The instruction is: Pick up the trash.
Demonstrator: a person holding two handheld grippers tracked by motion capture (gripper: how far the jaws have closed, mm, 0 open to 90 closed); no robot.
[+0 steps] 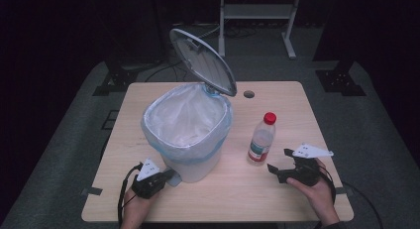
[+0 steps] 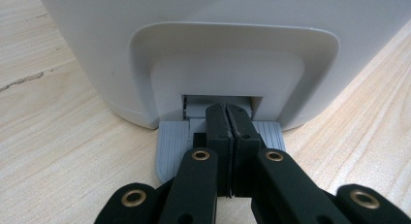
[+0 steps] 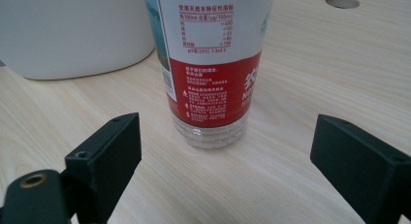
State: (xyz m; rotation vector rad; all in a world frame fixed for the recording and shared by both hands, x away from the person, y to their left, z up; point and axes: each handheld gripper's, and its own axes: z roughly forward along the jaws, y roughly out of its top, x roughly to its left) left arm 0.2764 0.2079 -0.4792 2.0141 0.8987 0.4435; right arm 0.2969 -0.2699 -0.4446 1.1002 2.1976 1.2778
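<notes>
Pressing the pedal (image 2: pixel 220 144) with closed jaws, the left gripper (image 1: pixel 168 177) is propping the bin (image 1: pixel 188 135) lid (image 1: pixel 203 60) open. The right gripper (image 3: pixel 225 158), jaws wide, is facing the upright bottle (image 3: pixel 211 64) just beside the bin; it should be closing squarely on the label.

Plastic things on a pale wood table

The table (image 1: pixel 277 189) is light wood, matt, with fine grain; the bin (image 1: pixel 198 162) is smooth white plastic with a thin clear liner (image 1: pixel 185 121); its grey pedal (image 2: pixel 169 151), under the left gripper (image 2: pixel 227 120) fingertips, is ribbed; the bottle (image 3: pixel 213 64) ahead of the right gripper (image 3: pixel 225 151) is clear glossy plastic with a printed label; jaws matt black.
</notes>
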